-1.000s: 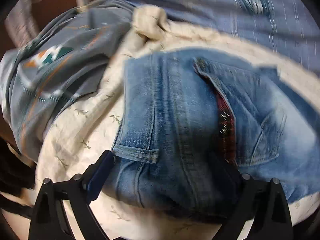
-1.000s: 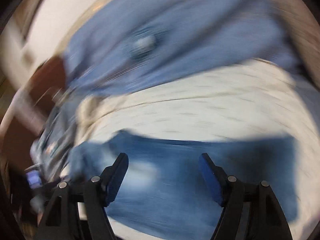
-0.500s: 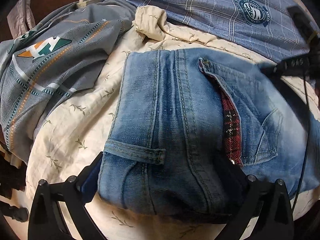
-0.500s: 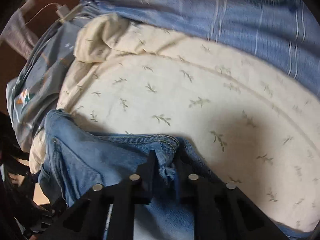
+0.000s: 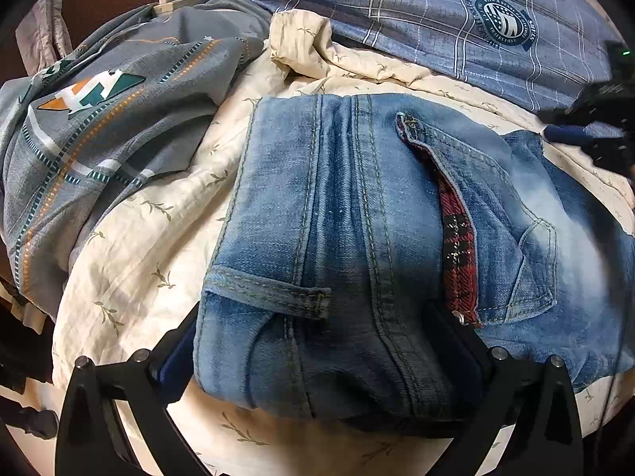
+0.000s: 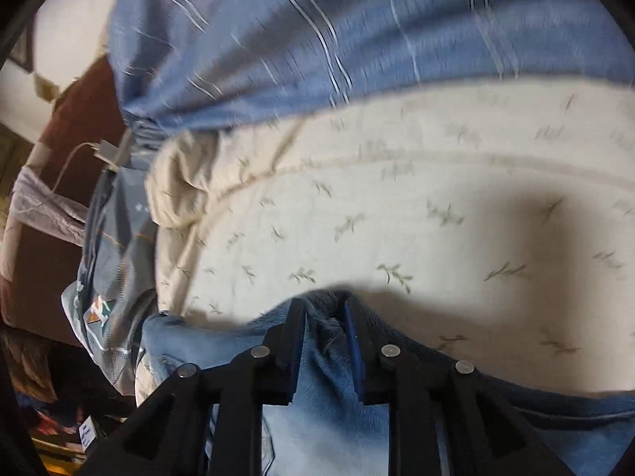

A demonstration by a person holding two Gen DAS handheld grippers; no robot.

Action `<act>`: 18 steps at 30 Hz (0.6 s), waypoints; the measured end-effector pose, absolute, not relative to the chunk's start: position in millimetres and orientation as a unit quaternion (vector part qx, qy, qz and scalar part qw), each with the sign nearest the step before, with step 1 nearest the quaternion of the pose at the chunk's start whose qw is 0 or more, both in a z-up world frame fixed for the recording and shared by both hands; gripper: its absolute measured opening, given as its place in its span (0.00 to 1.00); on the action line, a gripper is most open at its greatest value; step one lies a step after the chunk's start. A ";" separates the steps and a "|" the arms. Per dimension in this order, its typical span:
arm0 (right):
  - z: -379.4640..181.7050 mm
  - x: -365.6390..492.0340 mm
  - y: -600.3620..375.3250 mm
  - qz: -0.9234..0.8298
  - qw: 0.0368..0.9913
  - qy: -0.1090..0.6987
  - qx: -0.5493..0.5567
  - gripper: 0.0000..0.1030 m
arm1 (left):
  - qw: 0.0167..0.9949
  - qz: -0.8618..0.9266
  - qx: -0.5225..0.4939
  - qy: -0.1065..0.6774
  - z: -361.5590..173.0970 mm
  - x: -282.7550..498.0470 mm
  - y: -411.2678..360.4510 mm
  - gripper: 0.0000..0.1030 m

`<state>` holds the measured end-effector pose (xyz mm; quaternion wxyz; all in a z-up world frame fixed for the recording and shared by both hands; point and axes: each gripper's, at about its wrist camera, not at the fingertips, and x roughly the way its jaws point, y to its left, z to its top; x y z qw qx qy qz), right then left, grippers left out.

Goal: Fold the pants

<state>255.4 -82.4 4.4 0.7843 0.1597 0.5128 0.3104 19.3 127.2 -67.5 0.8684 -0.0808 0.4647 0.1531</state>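
Holding the jeans [image 5: 341,246] where they lie on the cream leaf-print sheet [image 5: 151,218], I have my left gripper [image 5: 321,357] spread wide, its fingers straddling the near folded end of the denim without clamping it, so far as the left wrist view shows. My right gripper [image 6: 323,341] is pinched nearly together on a frayed hem edge of the same jeans [image 6: 329,400], the cloth bunched up between the pads. I judge this denim to be fairly heavy and thick, soft enough to drape yet stiff at the stitched seams and at the belt loop [image 5: 270,291], so it should hold a crease and not slide much on the cotton sheet. The doubled layers are bulky; a grip on a hem, a seam or the waistband would bite better than one on a single flat layer, which could peel away from the stack. The back pocket [image 5: 500,222] gapes a little, showing a red plaid lining [image 5: 458,250]; I cannot tell whether anything is inside it. A grey patterned cloth [image 5: 103,127] and a blue checked pillow [image 5: 416,16] lie beside the jeans.
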 end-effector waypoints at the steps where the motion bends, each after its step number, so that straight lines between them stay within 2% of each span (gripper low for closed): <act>1: 13.4 248.6 -86.0 0.322 0.785 0.502 0.170 0.24 | 0.868 0.153 -0.082 0.465 -67.5 19.2 127.3 1.00; 3: 24.1 235.8 -82.7 0.349 0.783 0.481 0.186 0.28 | 0.869 0.153 -0.081 0.464 -67.7 19.3 127.8 1.00; 4: 24.3 231.5 -79.4 0.367 0.774 0.479 0.192 0.34 | 0.869 0.153 -0.080 0.464 -67.8 19.2 127.5 1.00; 5: 19.6 230.4 -71.7 0.387 0.759 0.484 0.198 0.51 | 0.869 0.152 -0.079 0.464 -67.9 19.4 127.9 1.00; 6: 6.7 229.6 -65.0 0.398 0.743 0.503 0.192 0.60 | 0.870 0.151 -0.080 0.464 -68.0 19.3 128.1 1.00; 7: -4.9 232.2 -60.7 0.380 0.749 0.516 0.168 0.64 | 0.870 0.149 -0.080 0.464 -68.1 19.9 129.0 1.00; 8: -22.8 238.9 -56.9 0.337 0.762 0.538 0.125 0.59 | 0.870 0.149 -0.080 0.463 -68.2 20.1 129.3 1.00; 9: -41.9 248.6 -67.0 0.321 0.766 0.537 0.148 0.50 | 0.870 0.149 -0.079 0.463 -68.1 19.6 129.0 1.00; 10: -41.3 251.2 -78.8 0.324 0.761 0.527 0.195 0.46 | 0.871 0.148 -0.078 0.462 -68.2 19.0 129.2 1.00; 13: -22.1 244.7 -100.0 0.330 0.752 0.517 0.242 0.48 | 0.871 0.146 -0.080 0.462 -68.4 19.0 129.5 1.00; 15: -9.0 229.7 -107.3 0.344 0.772 0.491 0.211 0.54 | 0.871 0.148 -0.080 0.462 -68.3 19.6 129.2 1.00; 16: -13.5 228.6 -107.7 0.346 0.771 0.495 0.203 0.62 | 0.871 0.149 -0.080 0.462 -68.3 19.9 128.3 1.00; 17: -23.5 230.7 -108.1 0.342 0.770 0.505 0.187 0.64 | 0.871 0.148 -0.079 0.461 -68.3 20.4 128.1 1.00; 18: -46.5 239.2 -115.0 0.306 0.772 0.530 0.172 0.52 | 0.872 0.148 -0.079 0.461 -68.1 20.3 128.3 1.00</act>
